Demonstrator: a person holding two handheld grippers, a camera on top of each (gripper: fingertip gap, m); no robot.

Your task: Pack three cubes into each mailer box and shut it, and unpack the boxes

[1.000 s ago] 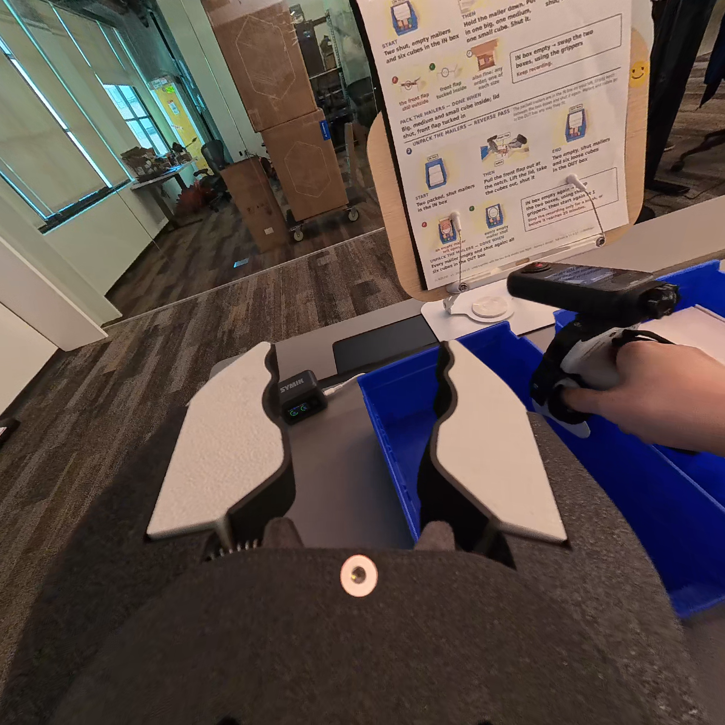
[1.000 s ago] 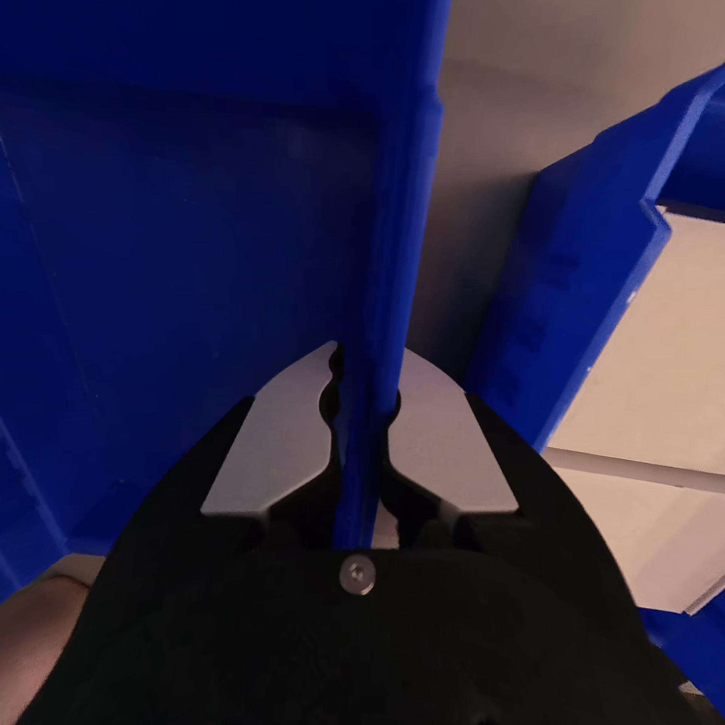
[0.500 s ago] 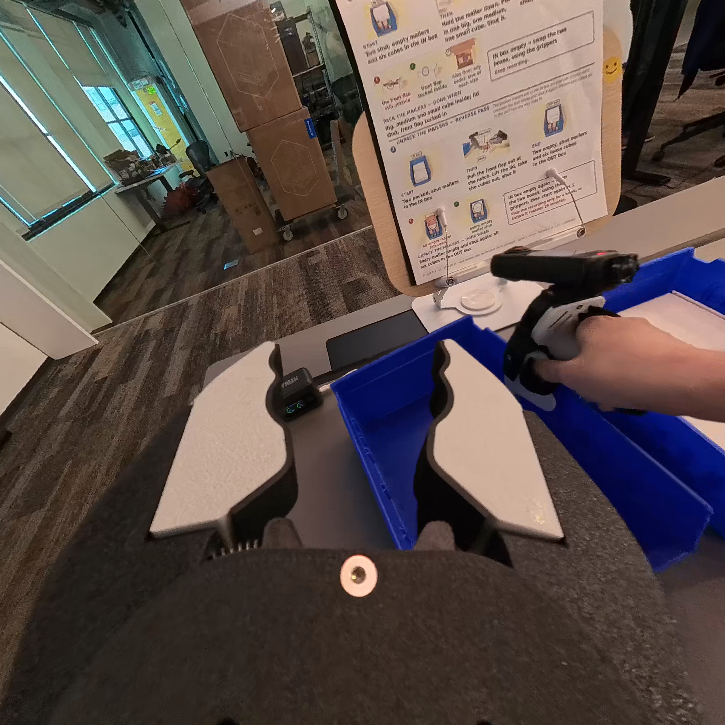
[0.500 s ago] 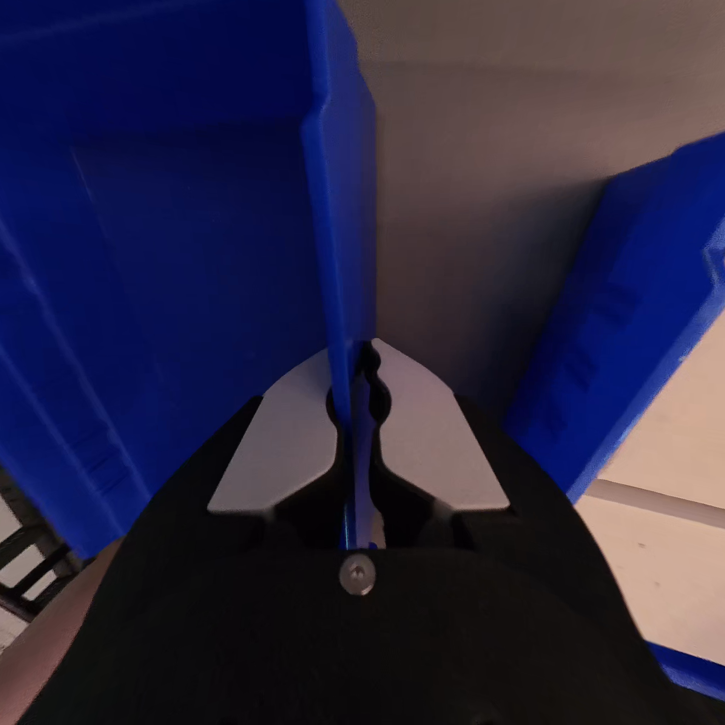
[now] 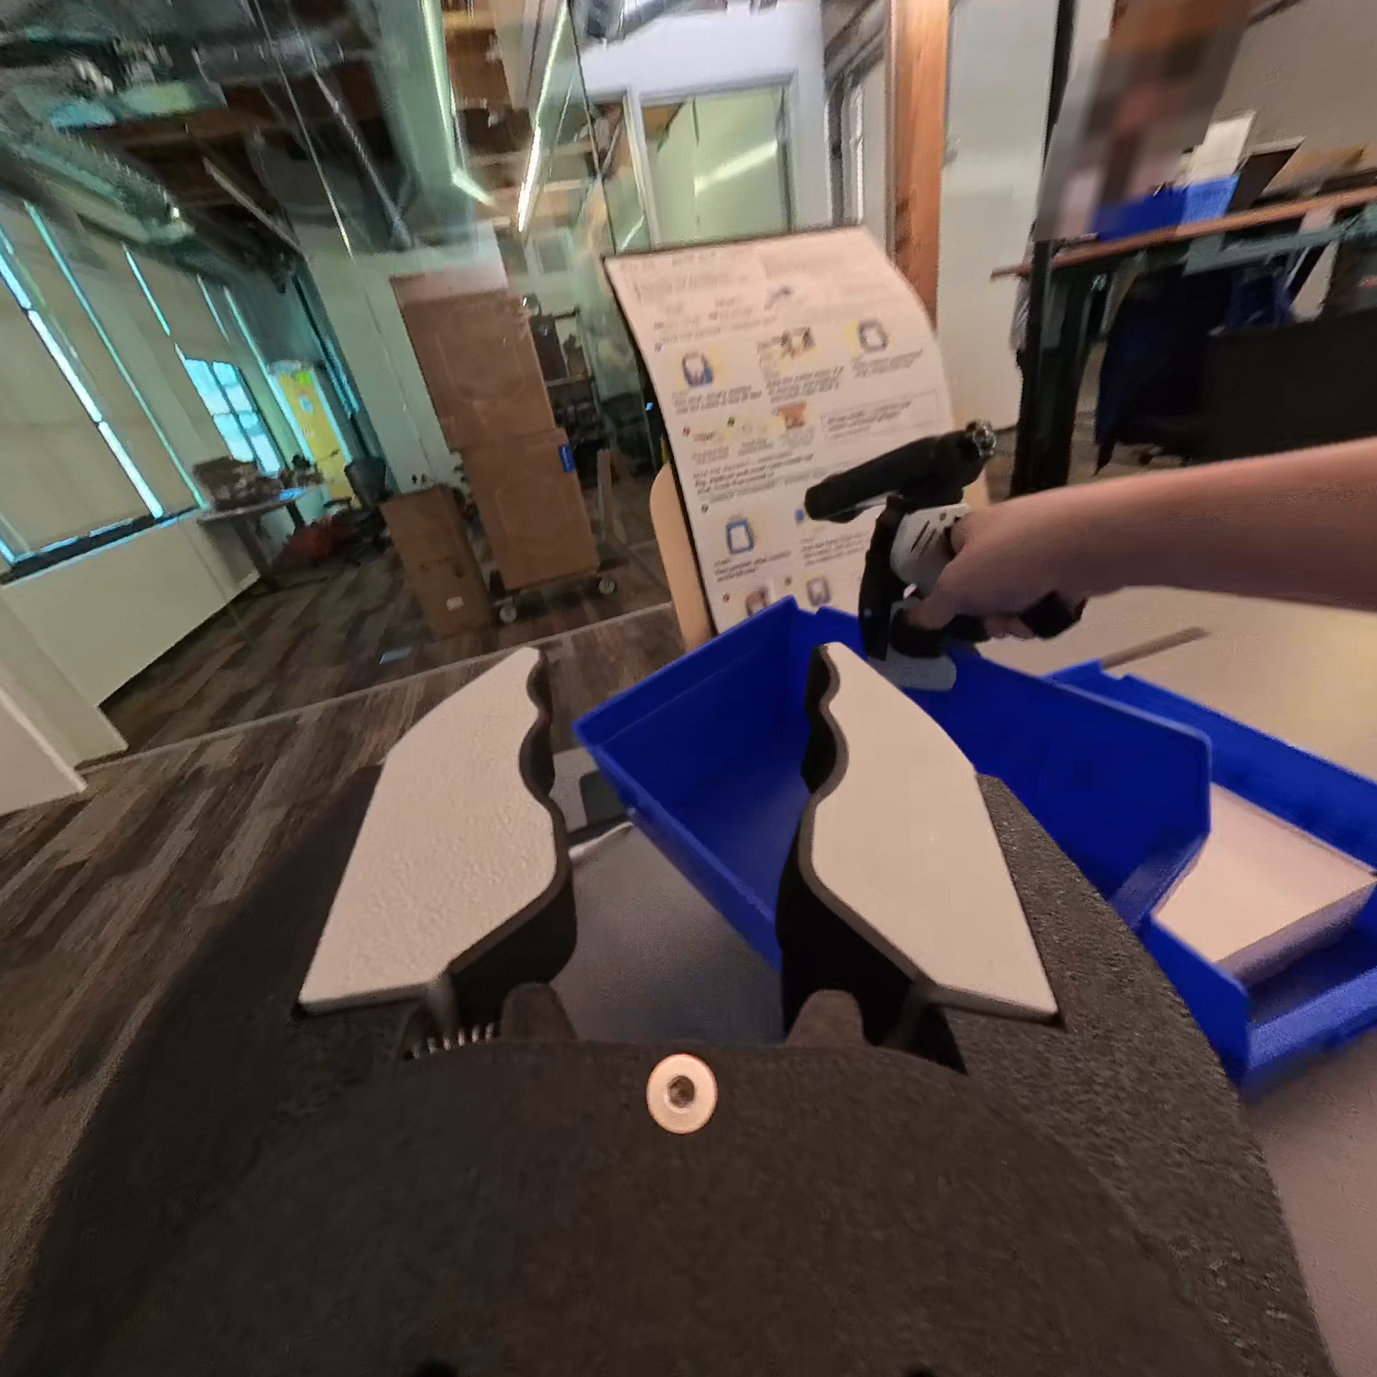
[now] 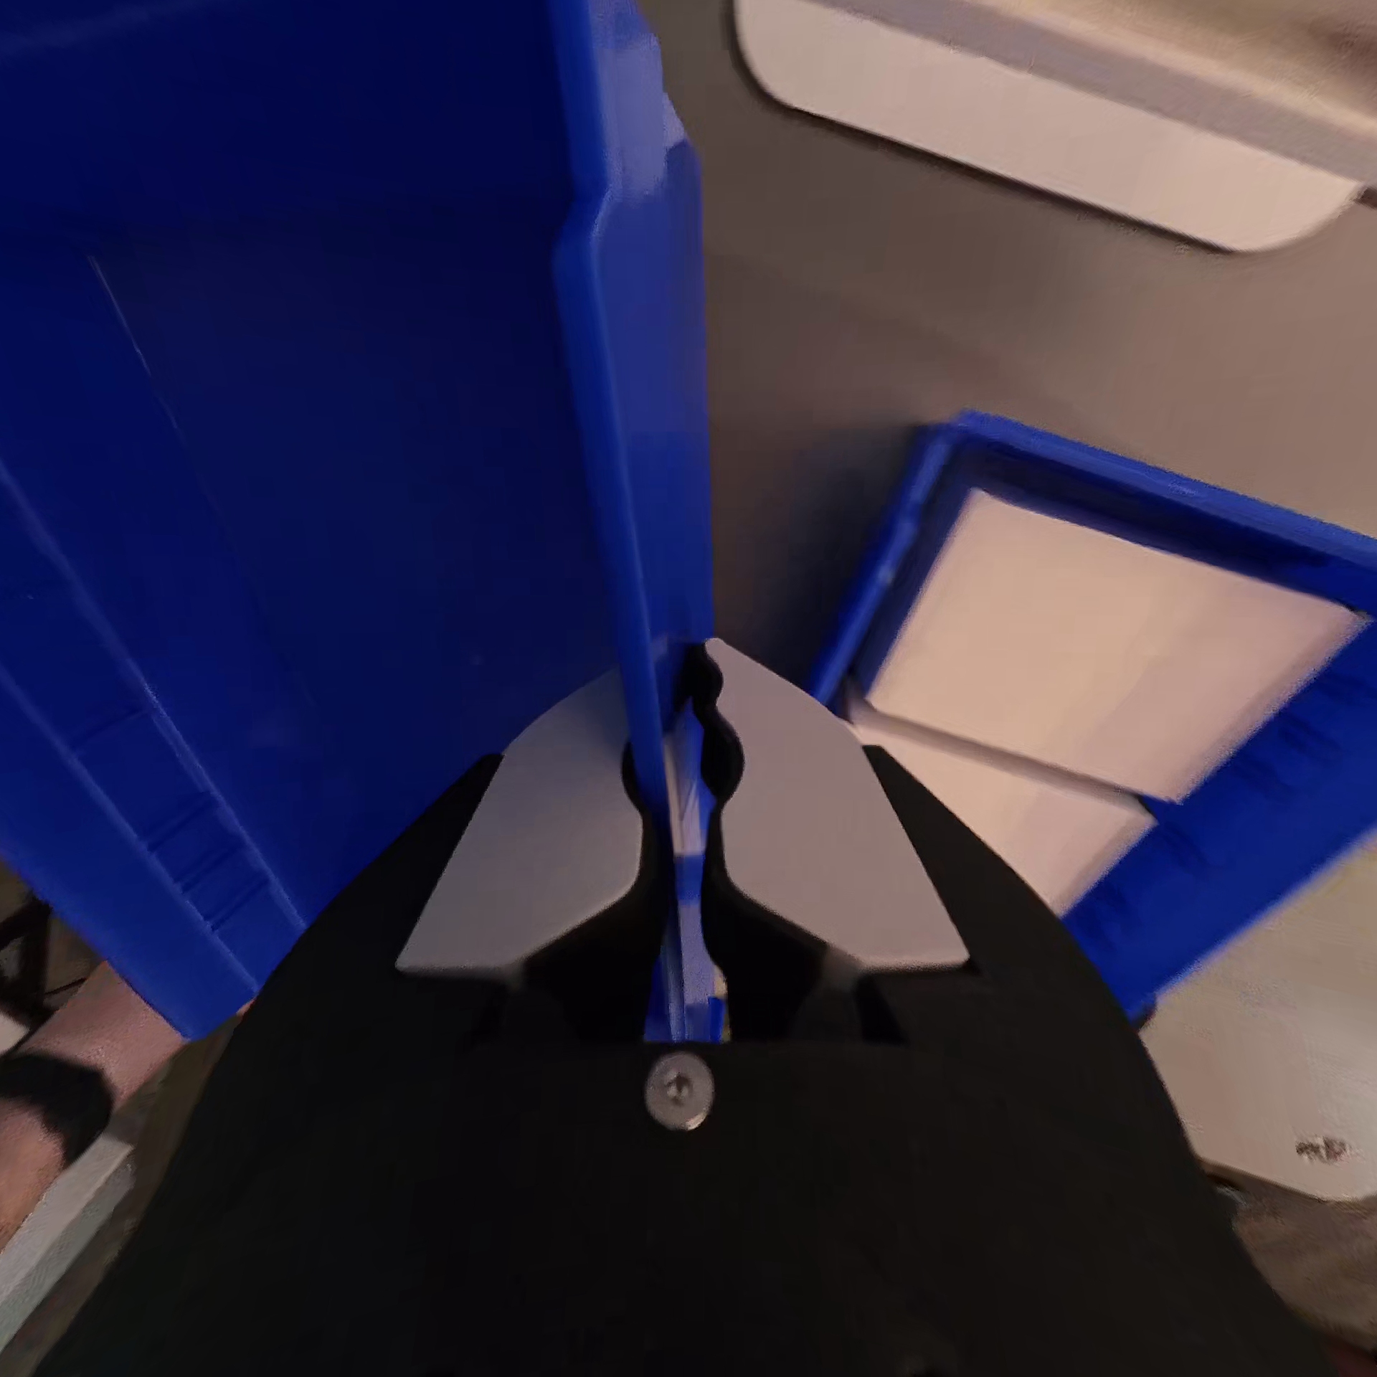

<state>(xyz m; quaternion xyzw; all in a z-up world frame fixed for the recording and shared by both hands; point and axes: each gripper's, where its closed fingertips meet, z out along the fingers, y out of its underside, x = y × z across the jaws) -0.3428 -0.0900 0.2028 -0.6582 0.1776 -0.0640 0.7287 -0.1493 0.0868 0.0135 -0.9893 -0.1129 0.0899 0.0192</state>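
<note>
Dark wood floor [image 5: 246, 670], tall windows [image 5: 67, 432], stacked cardboard boxes [image 5: 499, 439].

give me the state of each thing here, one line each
left tool: open, holding nothing
right tool: shut on the wall of the empty blue bin
empty blue bin: lifted and tilted, nothing inside
second blue bin: flat on the table, holding white mailer boxes
white mailer boxes: shut, lying flat
instruction board: upright behind the bins

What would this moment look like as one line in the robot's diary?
right tool: shut on empty blue bin wall, bin lifted, tilted | left tool: open, holding nothing | second blue bin: holds white mailer boxes
</note>
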